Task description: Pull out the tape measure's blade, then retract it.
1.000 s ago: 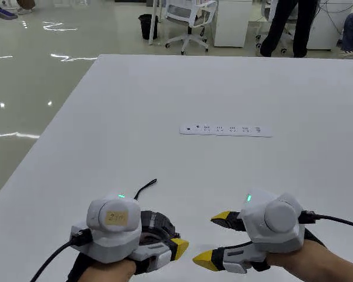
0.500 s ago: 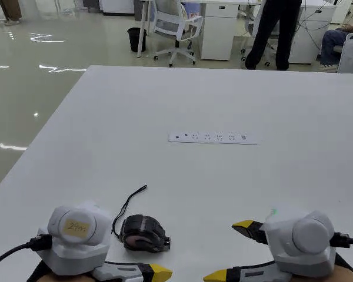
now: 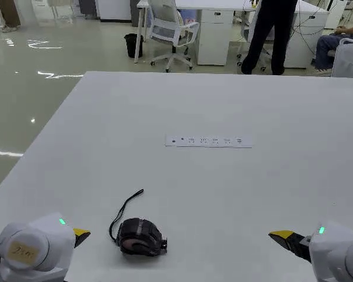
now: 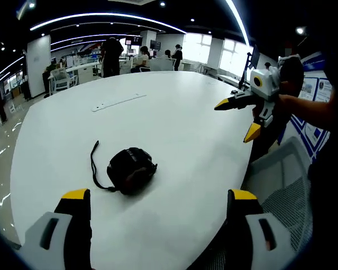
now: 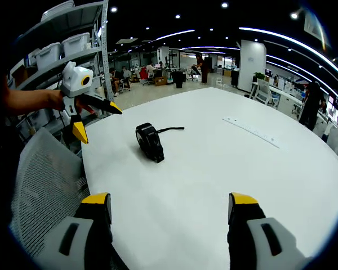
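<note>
A black tape measure [image 3: 140, 236] with a thin black wrist strap lies on the white table [image 3: 223, 188] near its front edge, blade not drawn out. My left gripper [image 3: 81, 236] hangs at the bottom left, a short way left of the tape measure and apart from it. In the left gripper view my left gripper [image 4: 159, 196] is open, with the tape measure [image 4: 130, 169] ahead of the jaws. My right gripper [image 3: 280, 237] is far off to the right. In its own view the right gripper [image 5: 169, 198] is open, with the tape measure [image 5: 149, 140] well ahead.
A white power strip [image 3: 208, 141] lies flat mid-table. The table's left edge drops to a glossy floor. Beyond the far edge are an office chair [image 3: 172, 23], desks and a standing person [image 3: 270, 29]. A mesh chair [image 5: 45, 185] sits by the near edge.
Both grippers have drawn back toward me and apart. The left gripper, over the tape measure one second ago, has come off it; the tape measure lies free. The head camera has tilted up.
</note>
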Tool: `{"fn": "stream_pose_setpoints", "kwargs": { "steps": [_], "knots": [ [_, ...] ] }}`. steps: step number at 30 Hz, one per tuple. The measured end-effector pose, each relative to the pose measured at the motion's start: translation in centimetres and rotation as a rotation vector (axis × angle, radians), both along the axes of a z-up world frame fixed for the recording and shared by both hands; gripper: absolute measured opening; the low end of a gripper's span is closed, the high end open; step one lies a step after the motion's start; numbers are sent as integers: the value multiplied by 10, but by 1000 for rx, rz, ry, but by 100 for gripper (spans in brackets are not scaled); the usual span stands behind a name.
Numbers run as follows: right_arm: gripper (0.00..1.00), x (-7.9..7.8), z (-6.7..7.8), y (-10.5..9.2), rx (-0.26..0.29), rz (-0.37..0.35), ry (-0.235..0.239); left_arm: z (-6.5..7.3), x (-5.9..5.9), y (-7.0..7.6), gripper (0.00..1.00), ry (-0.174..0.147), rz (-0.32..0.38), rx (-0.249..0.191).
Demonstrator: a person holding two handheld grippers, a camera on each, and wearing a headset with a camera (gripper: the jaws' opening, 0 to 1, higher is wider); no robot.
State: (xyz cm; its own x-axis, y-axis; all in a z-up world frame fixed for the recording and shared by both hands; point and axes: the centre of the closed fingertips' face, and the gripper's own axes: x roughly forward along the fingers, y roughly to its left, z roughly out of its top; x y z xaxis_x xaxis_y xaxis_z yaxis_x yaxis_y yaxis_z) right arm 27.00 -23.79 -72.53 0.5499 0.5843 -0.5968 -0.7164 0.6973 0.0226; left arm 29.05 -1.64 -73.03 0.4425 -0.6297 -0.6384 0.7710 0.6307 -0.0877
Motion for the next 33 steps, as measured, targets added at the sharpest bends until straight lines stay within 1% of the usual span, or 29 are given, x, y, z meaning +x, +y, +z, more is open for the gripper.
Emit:
{"fn": "stream_pose_setpoints", "kwargs": {
  "steps": [2,4,8,12,18,22,25,27,28,30,33],
  "knots": [
    [89,-3,1,-2,0,4,-9,2,-1,3,99,-7,-2,-3],
    [90,-5,3,-4,4,6,-17,2,-3,6,99,-6,-1,-3],
    [91,-7,6,-8,12,-7,-25,4,-7,14,99,-17,-4,6],
    [92,-7,7,-11,17,-16,-26,8,-7,21,99,-20,11,-2],
    [93,-10,9,-18,13,-28,-22,11,-9,25,99,-24,17,0],
    [94,-14,9,-23,22,-36,-26,13,-8,27,99,-26,38,-20],
    [95,-14,8,-24,30,-36,-32,16,-4,25,99,-46,50,-43],
    [95,-13,8,-24,37,-36,-37,16,-4,23,99,-52,48,-55],
    [95,-13,8,-24,35,-36,-37,15,-4,22,99,-52,48,-56],
    [96,-12,7,-24,34,-34,-40,13,-3,21,99,-66,45,-56],
    [96,-10,6,-23,31,-33,-42,10,-3,20,99,-66,43,-45]
  ]
}}
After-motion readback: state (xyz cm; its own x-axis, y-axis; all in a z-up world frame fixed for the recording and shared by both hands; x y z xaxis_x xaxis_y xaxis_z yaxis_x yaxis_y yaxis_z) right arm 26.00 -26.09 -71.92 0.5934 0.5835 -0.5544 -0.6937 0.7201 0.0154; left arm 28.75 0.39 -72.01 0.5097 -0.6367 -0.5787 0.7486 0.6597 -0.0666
